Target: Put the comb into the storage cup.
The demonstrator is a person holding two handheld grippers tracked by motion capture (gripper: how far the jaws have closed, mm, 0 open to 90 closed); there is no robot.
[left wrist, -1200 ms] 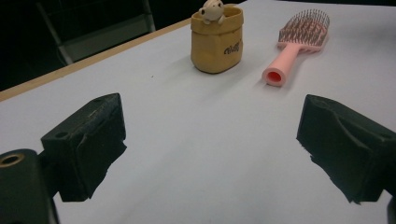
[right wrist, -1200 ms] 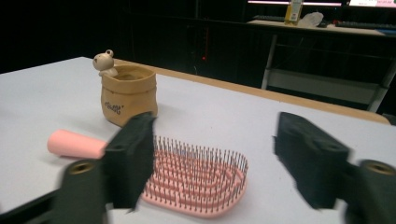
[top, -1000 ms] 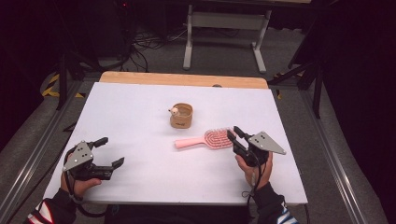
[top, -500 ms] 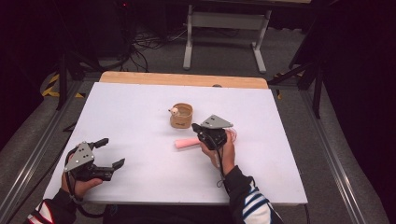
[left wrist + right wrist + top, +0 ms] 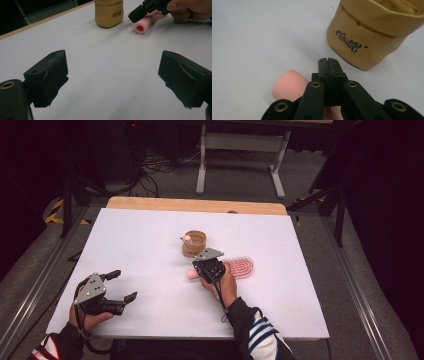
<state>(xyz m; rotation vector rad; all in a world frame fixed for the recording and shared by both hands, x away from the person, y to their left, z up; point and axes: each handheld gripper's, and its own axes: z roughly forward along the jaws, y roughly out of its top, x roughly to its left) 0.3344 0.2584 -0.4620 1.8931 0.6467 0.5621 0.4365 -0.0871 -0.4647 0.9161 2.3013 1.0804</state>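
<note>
While the right gripper (image 5: 329, 61) jaws meet empty above the pink brush handle (image 5: 289, 83), the tan pouch (image 5: 193, 243) holds something indistinct.

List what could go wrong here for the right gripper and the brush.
1. The right gripper is shut with nothing between its jaws, above the brush handle: lifting now would likely leave the brush behind.
2. The tan pouch stands close ahead of the tips; pushing on could knock it over.
3. Pressing on the round handle might roll it away.
</note>
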